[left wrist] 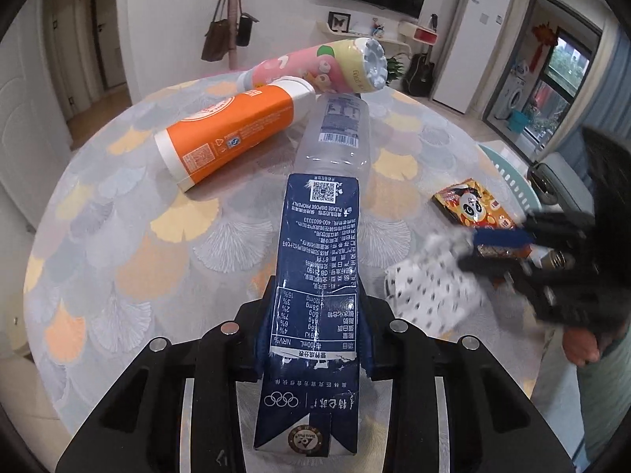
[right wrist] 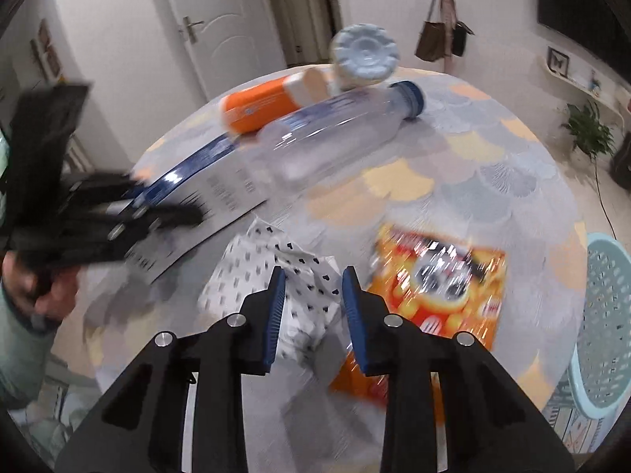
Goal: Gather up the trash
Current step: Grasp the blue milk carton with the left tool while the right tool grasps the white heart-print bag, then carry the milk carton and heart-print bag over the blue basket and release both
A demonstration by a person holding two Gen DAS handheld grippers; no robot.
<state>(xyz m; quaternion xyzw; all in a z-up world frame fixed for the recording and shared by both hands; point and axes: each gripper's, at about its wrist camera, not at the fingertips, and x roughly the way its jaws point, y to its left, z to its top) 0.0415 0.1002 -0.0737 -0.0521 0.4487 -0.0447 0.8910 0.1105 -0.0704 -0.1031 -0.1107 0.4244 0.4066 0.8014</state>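
My left gripper [left wrist: 315,339] is shut on a flattened dark blue milk carton [left wrist: 315,260] that sticks out forward over the table. In the right wrist view my right gripper [right wrist: 313,276] points down at a crumpled white spotted paper [right wrist: 256,264]. The paper fills the gap between the blue pads [right wrist: 276,307] and touches both. Right of the paper lies an orange panda snack packet [right wrist: 441,287]. A clear bottle [left wrist: 335,134], an orange bottle [left wrist: 232,134] and a pink and yellow bottle [left wrist: 327,65] lie together at the far side. The right wrist view is blurred.
All of this rests on a round table with a fan-patterned cloth [left wrist: 138,236]. A light blue plastic chair [right wrist: 603,315] stands by the table's right edge. A person's hand and green sleeve [right wrist: 27,299] hold the left gripper [right wrist: 157,213] at the left.
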